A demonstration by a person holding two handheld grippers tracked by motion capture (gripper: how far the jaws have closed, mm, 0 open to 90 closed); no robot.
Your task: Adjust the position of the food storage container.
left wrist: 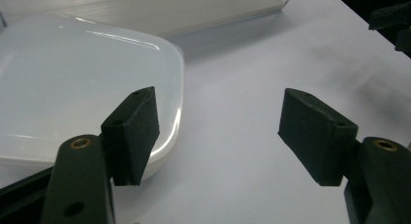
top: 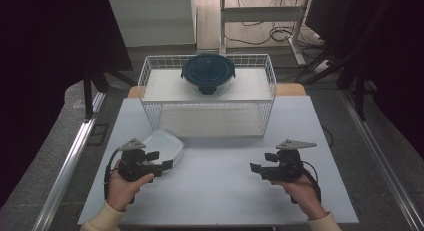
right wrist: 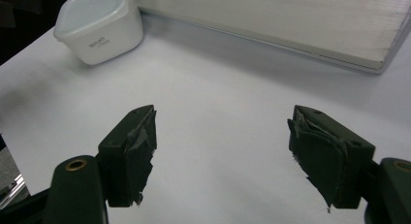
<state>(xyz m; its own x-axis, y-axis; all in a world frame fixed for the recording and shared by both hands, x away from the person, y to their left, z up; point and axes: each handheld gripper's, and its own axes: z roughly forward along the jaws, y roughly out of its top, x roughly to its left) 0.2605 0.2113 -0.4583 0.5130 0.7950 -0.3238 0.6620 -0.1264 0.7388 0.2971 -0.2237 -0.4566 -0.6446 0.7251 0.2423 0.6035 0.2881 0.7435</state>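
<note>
High view: two containers (top: 165, 144) (top: 208, 74) — one basket (top: 150, 76).

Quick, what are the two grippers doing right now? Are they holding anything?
Left gripper: open, holding nothing; one jaw beside the white square plastic container.
Right gripper: open, holding nothing, above the white table.
</note>
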